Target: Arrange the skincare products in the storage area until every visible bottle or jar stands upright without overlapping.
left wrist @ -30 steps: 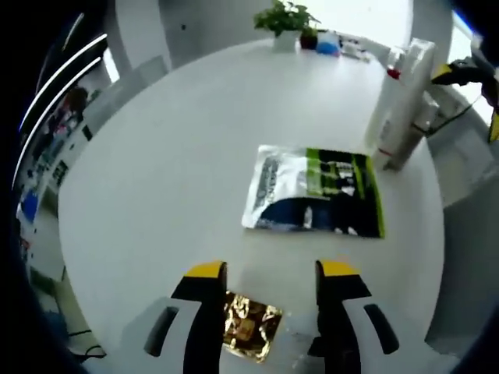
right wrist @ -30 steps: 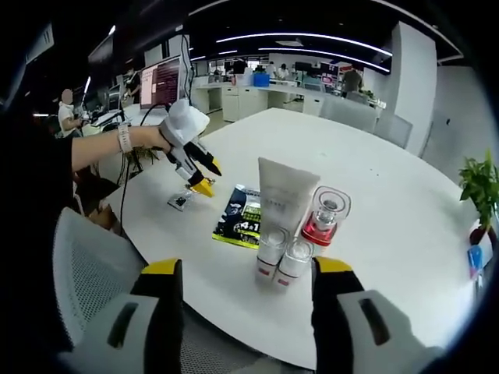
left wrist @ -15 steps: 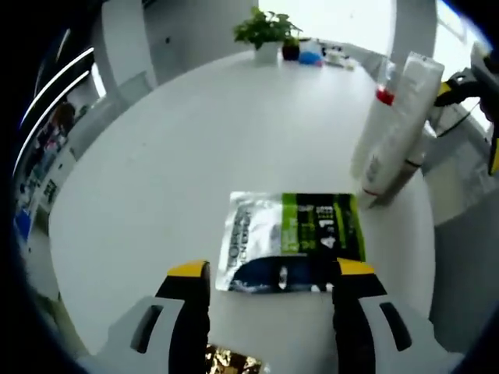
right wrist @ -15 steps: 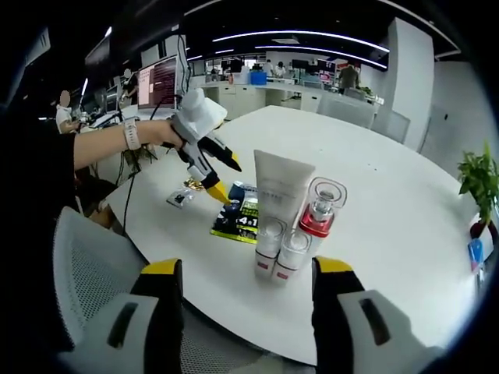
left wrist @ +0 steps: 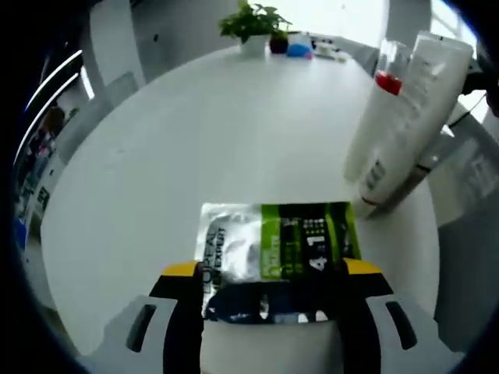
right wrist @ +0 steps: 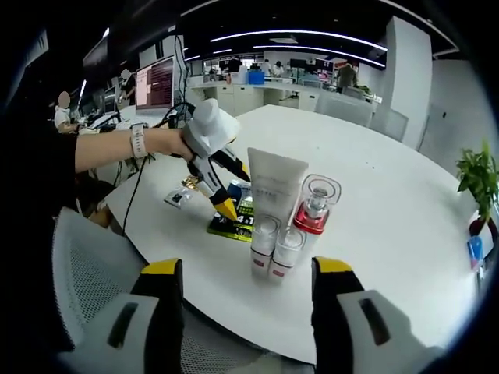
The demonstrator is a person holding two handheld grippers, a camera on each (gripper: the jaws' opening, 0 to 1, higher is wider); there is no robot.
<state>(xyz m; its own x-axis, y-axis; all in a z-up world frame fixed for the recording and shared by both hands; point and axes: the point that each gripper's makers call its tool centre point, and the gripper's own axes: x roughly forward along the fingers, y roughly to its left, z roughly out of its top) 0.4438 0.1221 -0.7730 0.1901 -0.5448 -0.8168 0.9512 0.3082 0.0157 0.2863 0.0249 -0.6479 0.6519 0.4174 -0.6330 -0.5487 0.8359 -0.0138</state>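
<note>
- desk (left wrist: 179, 148): big round white top, carries everything; in right gripper view it runs ahead of the right gripper's tips.
- office room behind in right gripper view: ceiling light strips, monitor (right wrist: 157, 82) far left, people in the background.
- mesh chair (right wrist: 90, 269) just left of the right gripper's left jaw, below desk edge.
- left gripper (left wrist: 269, 269): jaws wide apart, yellow tips straddle the near part of the sachet, one tip at each side edge; whether they touch it, cannot tell. Nothing clamped.
- right gripper (right wrist: 246, 266): jaws wide apart, empty, near desk edge, short of the upright cluster.
- white tube (right wrist: 274, 192): upright, straight ahead of right gripper; in left gripper view far right of the tips.
- sachet (left wrist: 277, 253): flat on desk, silver/green/dark print, between left gripper's jaws; in right gripper view partly hidden left of the tube.
- red-collared bottle (right wrist: 316, 210): upright, touching tube's right side.
- two small clear jars (right wrist: 276, 248): upright, side by side, nearest the right gripper.
- potted plant (left wrist: 251, 25): far across the desk from left gripper.
- gold foil packet (right wrist: 191, 183) and small grey packet (right wrist: 178, 197): flat, left of sachet.
</note>
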